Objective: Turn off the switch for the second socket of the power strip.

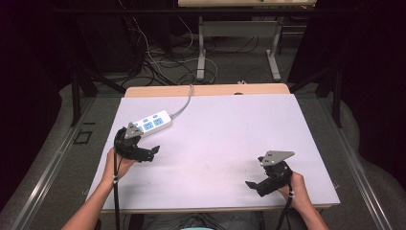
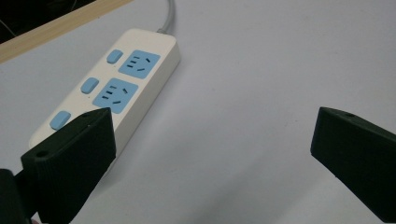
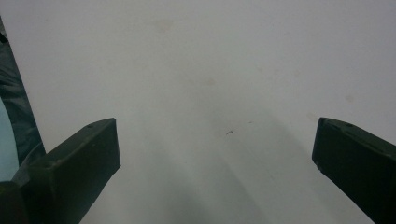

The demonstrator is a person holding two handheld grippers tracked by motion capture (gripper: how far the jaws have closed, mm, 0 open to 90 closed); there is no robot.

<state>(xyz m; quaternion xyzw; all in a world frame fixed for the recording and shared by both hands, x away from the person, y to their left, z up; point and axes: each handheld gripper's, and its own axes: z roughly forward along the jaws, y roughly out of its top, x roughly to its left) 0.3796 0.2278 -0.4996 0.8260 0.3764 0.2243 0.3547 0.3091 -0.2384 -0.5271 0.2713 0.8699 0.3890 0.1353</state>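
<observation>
A white power strip (image 1: 152,122) with blue sockets and blue switches lies at the back left of the white table mat (image 1: 220,139), its grey cable (image 1: 184,104) running off the far edge. In the left gripper view the power strip (image 2: 112,86) lies just beyond the left jaw. My left gripper (image 1: 152,152) hovers a little in front of the strip, open, nothing between its jaws; in its own view the left gripper (image 2: 212,140) frames bare mat. My right gripper (image 1: 252,186) is near the front right, open and empty; the right gripper (image 3: 215,144) faces plain mat.
The wooden table edge (image 1: 206,89) shows behind the mat. Beyond it are tangled floor cables (image 1: 163,64) and the legs of another table (image 1: 201,52). A dark cloth edge (image 3: 14,116) shows at the left of the right gripper view.
</observation>
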